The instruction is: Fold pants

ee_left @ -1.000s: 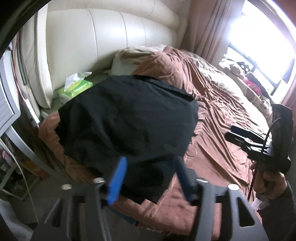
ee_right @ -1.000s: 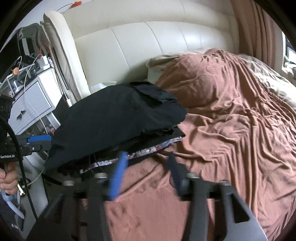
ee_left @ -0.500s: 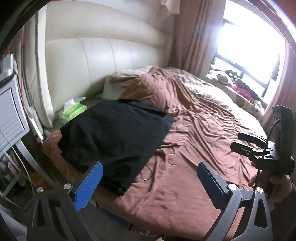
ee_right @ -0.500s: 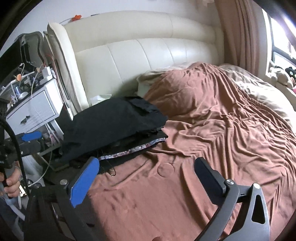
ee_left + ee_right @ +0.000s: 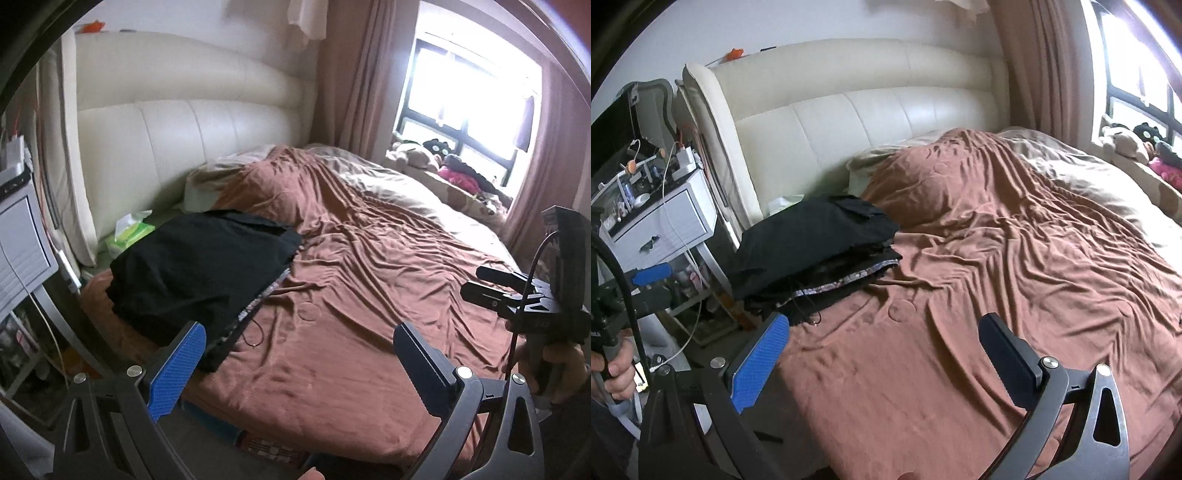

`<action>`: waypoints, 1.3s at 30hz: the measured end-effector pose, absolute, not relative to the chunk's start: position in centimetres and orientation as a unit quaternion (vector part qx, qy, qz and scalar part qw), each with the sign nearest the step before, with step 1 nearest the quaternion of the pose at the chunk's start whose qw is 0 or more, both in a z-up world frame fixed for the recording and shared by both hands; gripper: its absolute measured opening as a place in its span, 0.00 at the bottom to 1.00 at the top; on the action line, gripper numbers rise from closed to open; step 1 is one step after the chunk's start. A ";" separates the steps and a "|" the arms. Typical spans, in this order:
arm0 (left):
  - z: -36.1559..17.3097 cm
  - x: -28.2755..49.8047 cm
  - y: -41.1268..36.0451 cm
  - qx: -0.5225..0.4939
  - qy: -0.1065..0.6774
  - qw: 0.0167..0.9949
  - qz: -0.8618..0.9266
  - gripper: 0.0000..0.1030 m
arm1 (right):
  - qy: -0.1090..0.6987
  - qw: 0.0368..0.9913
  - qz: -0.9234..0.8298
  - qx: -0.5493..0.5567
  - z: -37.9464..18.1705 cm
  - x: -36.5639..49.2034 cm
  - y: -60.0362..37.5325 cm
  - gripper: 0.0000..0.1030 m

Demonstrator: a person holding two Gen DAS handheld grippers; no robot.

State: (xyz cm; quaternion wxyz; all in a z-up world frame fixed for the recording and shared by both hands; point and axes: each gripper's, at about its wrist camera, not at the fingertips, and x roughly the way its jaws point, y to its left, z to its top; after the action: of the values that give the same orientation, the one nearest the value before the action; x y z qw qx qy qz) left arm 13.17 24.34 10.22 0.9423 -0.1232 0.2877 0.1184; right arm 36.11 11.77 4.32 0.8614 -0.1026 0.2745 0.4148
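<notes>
No text, label, brand or number can be read anywhere in either view.

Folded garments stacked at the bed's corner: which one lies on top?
The plain black pants lie on top, covering the stack; the patterned garment shows only as a thin floral edge beneath them.
</notes>
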 end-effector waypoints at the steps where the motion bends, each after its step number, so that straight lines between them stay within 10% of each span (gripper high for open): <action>1: 10.3 12.9 24.0 -0.122 0.287 0.943 0.116 0.99 | 0.273 0.863 0.412 -0.101 4.5 35.6 11.1 1.00; 39: 12.4 -1.0 10.3 -0.053 0.207 0.977 0.025 0.99 | 0.193 0.924 0.314 -0.099 6.2 13.2 -5.2 1.00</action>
State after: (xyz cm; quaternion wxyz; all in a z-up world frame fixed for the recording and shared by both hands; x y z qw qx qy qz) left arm -0.96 10.25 12.39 0.9767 -0.0526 0.2067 0.0255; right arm 13.15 -5.18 6.21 0.9243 -0.0992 0.1935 0.3137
